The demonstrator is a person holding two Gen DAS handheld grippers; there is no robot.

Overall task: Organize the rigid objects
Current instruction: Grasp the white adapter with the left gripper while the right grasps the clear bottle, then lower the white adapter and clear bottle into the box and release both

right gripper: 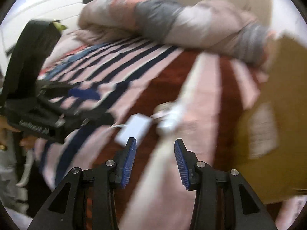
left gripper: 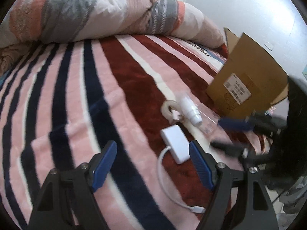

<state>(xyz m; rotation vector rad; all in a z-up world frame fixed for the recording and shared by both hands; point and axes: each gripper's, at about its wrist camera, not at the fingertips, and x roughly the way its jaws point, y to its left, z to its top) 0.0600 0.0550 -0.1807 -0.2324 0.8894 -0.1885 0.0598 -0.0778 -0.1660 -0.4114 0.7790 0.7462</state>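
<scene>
Both wide and empty: left tool (left gripper: 153, 154), right tool (right gripper: 155, 149), above plush striped blanket (left gripper: 80, 95); smooth white rectangular adapter (left gripper: 175, 143), perhaps a hub, near cardboard box (left gripper: 247, 78).

free: striped blanket (left gripper: 63, 103) left | blocked: cardboard box (left gripper: 249, 76) right; rolled quilt (left gripper: 107, 13) behind

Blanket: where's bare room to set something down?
The blanket is bare from the rolled quilt down to the left gripper. It is crowded beside the cardboard box: white adapter, white bottle, tape roll, right gripper.
</scene>
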